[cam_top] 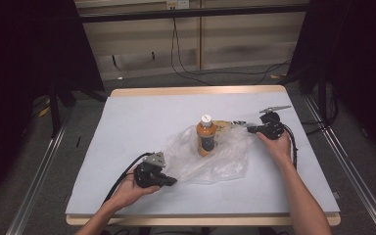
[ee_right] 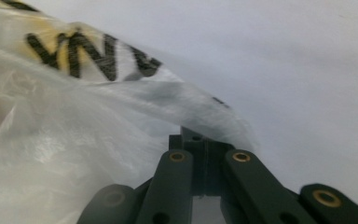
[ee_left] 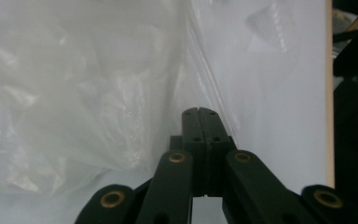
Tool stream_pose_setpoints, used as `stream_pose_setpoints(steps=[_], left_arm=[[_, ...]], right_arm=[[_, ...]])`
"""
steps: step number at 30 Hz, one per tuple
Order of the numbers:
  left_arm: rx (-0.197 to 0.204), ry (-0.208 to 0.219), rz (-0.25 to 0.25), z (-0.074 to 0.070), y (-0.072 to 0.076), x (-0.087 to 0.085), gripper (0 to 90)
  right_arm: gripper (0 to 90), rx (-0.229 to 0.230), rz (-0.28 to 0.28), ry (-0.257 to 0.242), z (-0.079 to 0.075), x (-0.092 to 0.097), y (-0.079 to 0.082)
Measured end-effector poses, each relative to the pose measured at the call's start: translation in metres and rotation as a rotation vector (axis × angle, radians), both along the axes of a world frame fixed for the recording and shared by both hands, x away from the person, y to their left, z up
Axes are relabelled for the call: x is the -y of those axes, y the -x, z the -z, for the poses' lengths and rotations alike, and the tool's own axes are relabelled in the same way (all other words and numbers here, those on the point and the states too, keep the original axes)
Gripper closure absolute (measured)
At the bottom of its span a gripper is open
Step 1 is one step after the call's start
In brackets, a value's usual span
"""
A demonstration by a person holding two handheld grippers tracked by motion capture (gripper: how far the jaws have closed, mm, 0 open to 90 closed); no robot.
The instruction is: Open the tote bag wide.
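Observation:
An orange bottle (cam_top: 205, 137) with a white cap stands upright amid a crumpled clear plastic bag (cam_top: 225, 161) at the middle of the table. My left gripper (cam_top: 172, 181) lies at the bag's near left edge. In the left gripper view its jaws (ee_left: 199, 111) are pressed together, with the bag's film (ee_left: 74, 93) running along both sides of them. My right gripper (cam_top: 248, 126) is at the bag's far right corner. In the right gripper view the bag (ee_right: 74, 140) drapes over the shut jaw tips (ee_right: 200, 133). Yellow print with black letters (ee_right: 74, 46) shows on the film.
The white-covered table (cam_top: 127, 122) has a wooden rim (ee_left: 328, 93) close to the left gripper's right side. Dark curtains hang at both sides, and cables lie on the floor (cam_top: 215, 76) beyond the far edge.

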State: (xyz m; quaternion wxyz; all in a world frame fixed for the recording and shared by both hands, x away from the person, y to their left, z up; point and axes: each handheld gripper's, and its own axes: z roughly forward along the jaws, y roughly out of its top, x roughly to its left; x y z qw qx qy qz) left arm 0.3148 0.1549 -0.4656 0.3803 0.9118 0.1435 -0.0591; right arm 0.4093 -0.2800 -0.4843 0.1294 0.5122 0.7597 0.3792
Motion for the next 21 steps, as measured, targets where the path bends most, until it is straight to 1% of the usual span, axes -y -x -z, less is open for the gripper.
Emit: stream_pose_setpoints(steps=[1, 3, 4, 5, 6, 7, 8, 9, 10, 11, 12, 13, 14, 15, 16, 18, 19, 20, 21], left_arm=[[0.009, -0.001, -0.013, -0.003, 0.0, -0.001, 90.0], [0.011, 0.03, -0.022, -0.009, -0.002, -0.003, 90.0], [0.02, 0.033, -0.03, -0.012, -0.001, -0.004, 90.0], [0.027, 0.044, -0.034, -0.015, -0.002, -0.006, 90.0], [0.028, 0.042, -0.031, -0.017, -0.002, -0.007, 90.0], [0.036, 0.06, -0.047, -0.02, -0.002, -0.008, 90.0], [0.038, 0.067, -0.056, -0.022, -0.001, -0.01, 90.0], [0.042, 0.08, -0.053, -0.025, -0.002, -0.011, 90.0], [0.048, 0.093, -0.061, -0.027, -0.001, -0.012, 90.0], [0.052, 0.095, -0.071, -0.03, -0.002, -0.013, 90.0], [0.054, 0.123, -0.074, -0.033, -0.002, -0.014, 90.0], [0.049, 0.136, -0.085, -0.035, -0.002, -0.014, 90.0], [0.052, 0.145, -0.09, -0.038, -0.002, -0.015, 90.0], [0.061, 0.142, -0.087, -0.041, -0.003, -0.015, 90.0], [0.061, 0.152, -0.087, -0.043, -0.003, -0.015, 90.0], [0.073, 0.146, -0.082, -0.049, -0.005, -0.014, 90.0], [0.075, 0.148, -0.083, -0.052, -0.006, -0.013, 90.0], [0.083, 0.151, -0.077, -0.056, -0.008, -0.012, 90.0], [0.085, 0.16, -0.079, -0.062, -0.011, -0.01, 90.0]], right_arm=[[90.0, 0.011, -0.016, -0.008, -0.002, -0.001, 0.002], [90.0, 0.024, -0.04, -0.023, -0.008, -0.003, 0.006], [90.0, 0.041, -0.055, -0.033, -0.012, -0.003, 0.008], [90.0, 0.049, -0.066, -0.052, -0.016, -0.004, 0.011], [90.0, 0.067, -0.09, -0.068, -0.021, -0.005, 0.015], [90.0, 0.072, -0.093, -0.07, -0.024, -0.006, 0.018], [90.0, 0.083, -0.105, -0.08, -0.028, -0.008, 0.022], [90.0, 0.092, -0.109, -0.087, -0.03, -0.008, 0.024], [90.0, 0.105, -0.115, -0.095, -0.034, -0.009, 0.027], [90.0, 0.115, -0.123, -0.111, -0.036, -0.01, 0.03], [90.0, 0.122, -0.126, -0.121, -0.039, -0.011, 0.033], [90.0, 0.129, -0.132, -0.126, -0.042, -0.013, 0.035], [90.0, 0.131, -0.141, -0.134, -0.044, -0.014, 0.037], [90.0, 0.134, -0.154, -0.141, -0.047, -0.017, 0.039], [90.0, 0.138, -0.168, -0.143, -0.049, -0.019, 0.041], [90.0, 0.131, -0.196, -0.131, -0.054, -0.025, 0.043], [90.0, 0.131, -0.207, -0.125, -0.056, -0.027, 0.044], [90.0, 0.122, -0.223, -0.124, -0.058, -0.029, 0.044], [90.0, 0.116, -0.245, -0.121, -0.06, -0.032, 0.043]])
